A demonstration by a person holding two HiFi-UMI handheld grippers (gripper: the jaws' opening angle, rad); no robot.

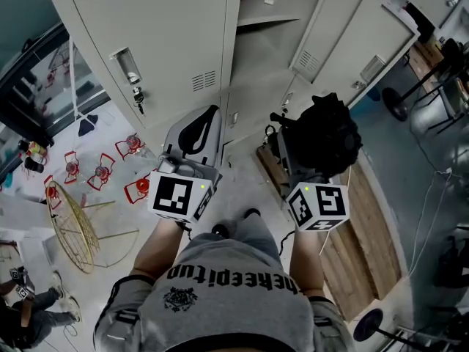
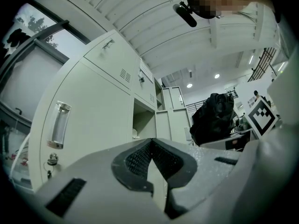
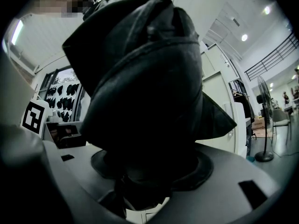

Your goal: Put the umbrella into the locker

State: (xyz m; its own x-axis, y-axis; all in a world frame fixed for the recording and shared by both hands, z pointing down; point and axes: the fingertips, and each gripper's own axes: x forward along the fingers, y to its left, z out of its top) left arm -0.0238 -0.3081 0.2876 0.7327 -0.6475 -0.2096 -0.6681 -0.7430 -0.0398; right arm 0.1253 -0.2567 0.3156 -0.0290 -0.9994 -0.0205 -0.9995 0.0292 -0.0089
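Small red wire frames [image 1: 101, 173] stand beside a yellow wire cone [image 1: 73, 229], a pedestal fan [image 3: 260, 94] elsewhere

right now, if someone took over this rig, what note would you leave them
Left gripper: jaws together at the tips, nothing between them, held in front of the lockers.
Right gripper: shut on the folded black umbrella, held up in front of the body.
Locker: the compartment straight ahead is open, with its door swung out to the right.
Done: the umbrella is in hand and the compartment stands open.
Left: reach the right gripper forward into the open compartment, set the umbrella down inside and let go. The umbrella is not yet past the opening.
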